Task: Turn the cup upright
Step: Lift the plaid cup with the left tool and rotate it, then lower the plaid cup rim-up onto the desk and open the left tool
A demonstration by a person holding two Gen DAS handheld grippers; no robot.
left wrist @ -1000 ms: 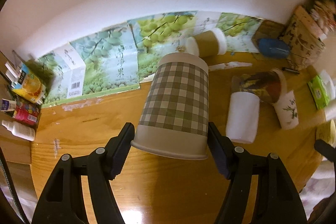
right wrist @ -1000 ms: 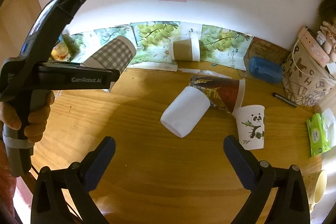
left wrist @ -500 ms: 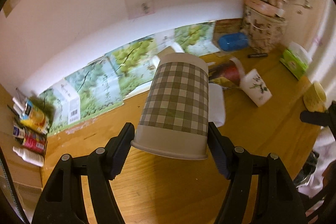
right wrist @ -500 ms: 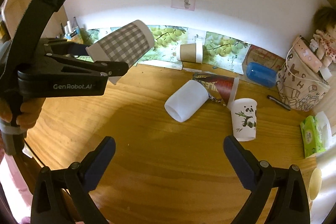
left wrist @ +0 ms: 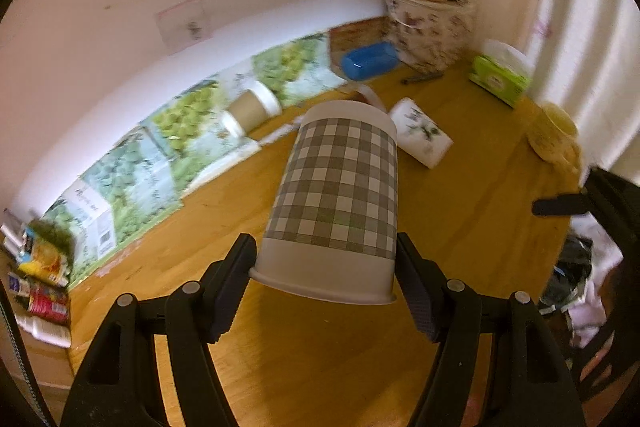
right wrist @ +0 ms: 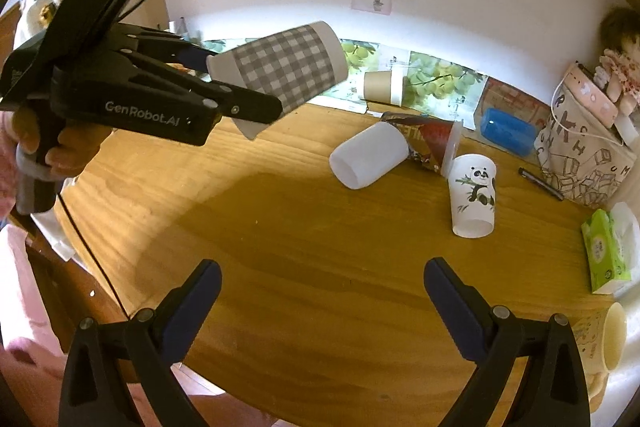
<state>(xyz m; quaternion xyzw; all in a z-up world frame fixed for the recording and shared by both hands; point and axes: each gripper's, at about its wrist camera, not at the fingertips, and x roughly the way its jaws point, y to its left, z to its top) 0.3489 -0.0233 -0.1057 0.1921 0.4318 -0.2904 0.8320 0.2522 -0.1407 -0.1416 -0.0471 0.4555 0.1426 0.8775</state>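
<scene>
Above the left part of the wooden table (right wrist: 304, 251), the left tongs (left wrist: 325, 281) grip the checked cup (left wrist: 340, 195) near its rim, one finger on each side. The cup is clear of the table, lying almost level, its closed base pointing away from the tongs toward the wall. The right tongs (right wrist: 322, 301) stand wide apart with nothing between them, low over the near edge of the table.

Four more paper cups lie on the table beyond the checked cup. A brown cup (right wrist: 382, 87) rests on its side against the grape-print paper (right wrist: 436, 79) along the wall. A plain white cup (right wrist: 370, 157) lies on its side with its mouth facing the near edge. Touching it is a dark printed cup (right wrist: 430, 143), also on its side, and just beside that stands a panda cup (right wrist: 474, 195) mouth down.

Further from the checked cup, by the wall, sit a blue case (right wrist: 506, 131), a printed bag (right wrist: 584, 163) and a pen (right wrist: 540, 183). A green tissue pack (right wrist: 606, 251) and a yellow mug (right wrist: 604, 339) sit at the table's right edge.

Between the checked cup and the near edge, a broad stretch of bare wood lies open, running from the left edge of the table to the panda cup.
</scene>
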